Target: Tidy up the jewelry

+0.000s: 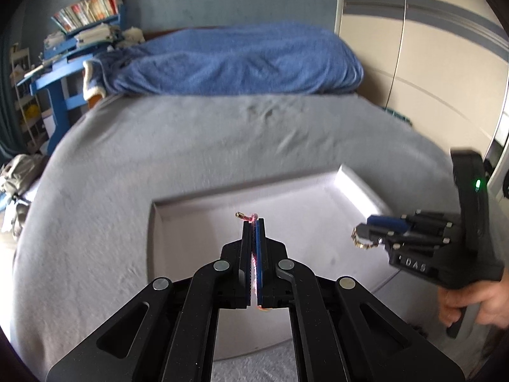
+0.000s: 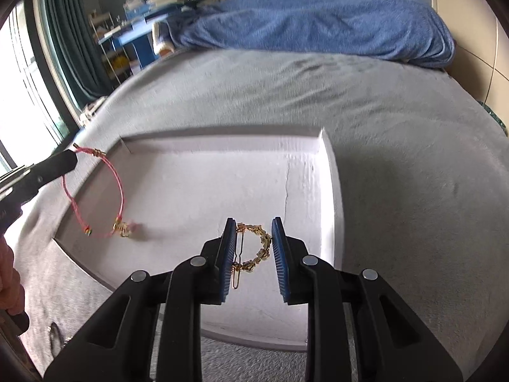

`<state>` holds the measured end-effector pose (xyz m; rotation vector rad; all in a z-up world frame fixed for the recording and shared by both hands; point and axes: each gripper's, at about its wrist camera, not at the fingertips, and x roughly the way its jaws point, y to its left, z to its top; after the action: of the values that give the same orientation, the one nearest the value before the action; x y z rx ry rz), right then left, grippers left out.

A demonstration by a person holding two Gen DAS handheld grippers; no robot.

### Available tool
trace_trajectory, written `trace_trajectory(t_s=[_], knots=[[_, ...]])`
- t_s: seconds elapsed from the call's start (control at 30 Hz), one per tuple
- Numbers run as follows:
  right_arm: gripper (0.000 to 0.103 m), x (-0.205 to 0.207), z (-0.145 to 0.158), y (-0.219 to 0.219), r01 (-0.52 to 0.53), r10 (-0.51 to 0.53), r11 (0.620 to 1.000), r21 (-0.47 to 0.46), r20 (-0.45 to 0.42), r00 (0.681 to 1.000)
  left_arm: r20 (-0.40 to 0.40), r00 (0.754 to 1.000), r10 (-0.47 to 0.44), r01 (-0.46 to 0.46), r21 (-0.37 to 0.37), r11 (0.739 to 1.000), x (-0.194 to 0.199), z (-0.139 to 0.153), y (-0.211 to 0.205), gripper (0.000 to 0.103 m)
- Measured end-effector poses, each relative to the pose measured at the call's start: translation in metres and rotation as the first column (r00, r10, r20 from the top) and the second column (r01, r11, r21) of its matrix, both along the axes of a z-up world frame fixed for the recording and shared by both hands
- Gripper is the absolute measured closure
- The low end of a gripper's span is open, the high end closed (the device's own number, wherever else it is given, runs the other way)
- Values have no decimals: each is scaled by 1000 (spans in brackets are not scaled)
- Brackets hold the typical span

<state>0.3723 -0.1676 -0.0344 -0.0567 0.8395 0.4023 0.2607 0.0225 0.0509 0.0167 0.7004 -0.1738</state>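
Note:
A shallow white box (image 1: pixel 197 222) (image 2: pixel 327 172) lies on the grey bed. My left gripper (image 1: pixel 253 221) is shut on a pink cord bracelet (image 2: pixel 119 187), which hangs from its tip over the box's left part, its gold charm (image 2: pixel 122 229) touching the floor. My right gripper (image 2: pixel 251 222) has its jaws apart, with a gold chain piece with a hairpin clip (image 2: pixel 256 248) between the pads, resting against both. In the left wrist view the right gripper (image 1: pixel 361 232) hovers over the box's right side with the gold chain (image 1: pixel 359 242) dangling from its tip.
A rumpled blue blanket (image 1: pixel 241 60) lies at the bed's far end. A blue desk with books (image 1: pixel 79 28) stands far left. A cream wardrobe (image 1: pixel 413 47) is on the right. A window with dark curtains (image 2: pixel 63 38) is at the left.

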Motion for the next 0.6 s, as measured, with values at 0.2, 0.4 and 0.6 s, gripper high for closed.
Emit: trace_trajectory(t_s=[0.2,0.4,0.6], knots=[[74,-1,-12,8,-16,15,998,-57,-13,1000,-67,997,28,-26,19,999,-1,-29,4,95],[55,-19,1,3,-13,13,1000,-1,50,999,-36,999,41,-41,-7,999,-23,-30,14,59],[43,-65,24,-12,-18,8,998,65,140,990,43,997,61,-60,-27,998,-59,-14,24,31]])
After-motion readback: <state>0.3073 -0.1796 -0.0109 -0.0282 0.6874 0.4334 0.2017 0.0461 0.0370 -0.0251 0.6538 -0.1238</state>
